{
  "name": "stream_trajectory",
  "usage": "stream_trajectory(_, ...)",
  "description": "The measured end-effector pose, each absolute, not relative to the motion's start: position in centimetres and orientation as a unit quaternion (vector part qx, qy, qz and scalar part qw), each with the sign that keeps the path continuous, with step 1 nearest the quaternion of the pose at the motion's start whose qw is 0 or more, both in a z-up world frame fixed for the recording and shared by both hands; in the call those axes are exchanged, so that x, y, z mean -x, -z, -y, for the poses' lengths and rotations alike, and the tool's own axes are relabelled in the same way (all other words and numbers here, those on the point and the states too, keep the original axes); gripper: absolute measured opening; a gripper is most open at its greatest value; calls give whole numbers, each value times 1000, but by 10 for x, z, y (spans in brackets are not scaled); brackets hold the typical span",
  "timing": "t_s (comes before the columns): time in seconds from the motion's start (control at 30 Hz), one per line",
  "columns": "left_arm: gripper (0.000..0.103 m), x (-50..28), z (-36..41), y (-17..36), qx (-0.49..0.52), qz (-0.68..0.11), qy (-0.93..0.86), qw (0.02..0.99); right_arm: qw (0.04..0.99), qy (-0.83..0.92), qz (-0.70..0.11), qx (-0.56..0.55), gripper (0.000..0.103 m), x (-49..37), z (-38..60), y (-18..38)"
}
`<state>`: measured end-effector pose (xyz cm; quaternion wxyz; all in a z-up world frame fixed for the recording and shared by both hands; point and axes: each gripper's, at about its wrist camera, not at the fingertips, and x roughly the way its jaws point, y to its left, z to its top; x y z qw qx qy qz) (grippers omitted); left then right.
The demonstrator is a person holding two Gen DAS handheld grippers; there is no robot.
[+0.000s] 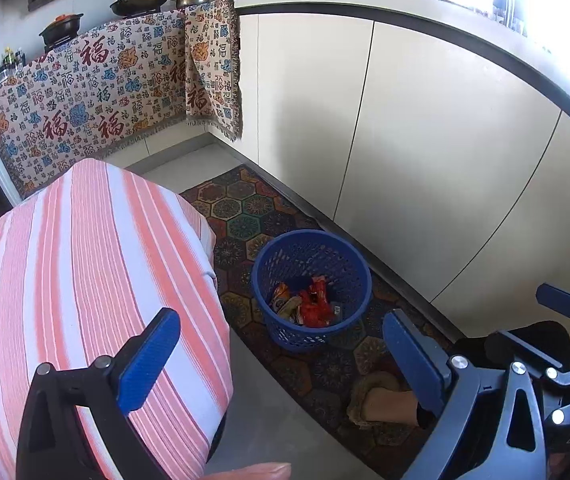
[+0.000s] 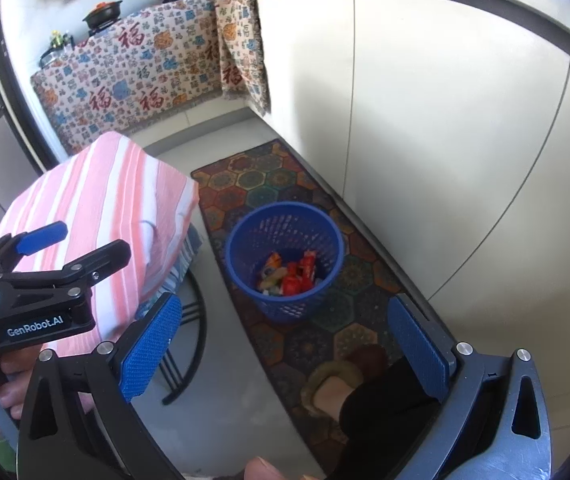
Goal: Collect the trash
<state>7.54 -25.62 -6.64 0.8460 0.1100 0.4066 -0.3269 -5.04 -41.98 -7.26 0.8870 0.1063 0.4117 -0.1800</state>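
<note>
Both the left gripper (image 1: 281, 354) and right gripper (image 2: 285, 338) gape wide and hold nothing; ahead between their fingers, the blue basket (image 2: 327, 280) on the patterned rug (image 2: 253, 178) holds the snack wrappers (image 2: 291, 274).

The bin (image 1: 311, 288) at six o'clock of the cupboards is blue plastic lattice, matt. The wrappers (image 1: 309, 300) in it are glossy, crinkled foil. The mat (image 2: 285, 184) beneath is woven cloth with a dull patterned nap. At nine o'clock, striped cloth (image 1: 85, 280) looks soft and ribbed. The cupboard doors (image 1: 425, 140) are smooth, satiny cream panels. The left gripper (image 1: 281, 356) has rough, textured blue pads (image 1: 147, 360) on matt black plastic, with shiny metal screws.
</note>
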Motion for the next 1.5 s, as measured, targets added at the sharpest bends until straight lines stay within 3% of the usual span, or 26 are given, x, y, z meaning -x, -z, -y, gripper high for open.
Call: stream_trajectory(1.5,103,-73,257,71,-119,-405,325,846,888,175,-415,-93,103,52,416,71)
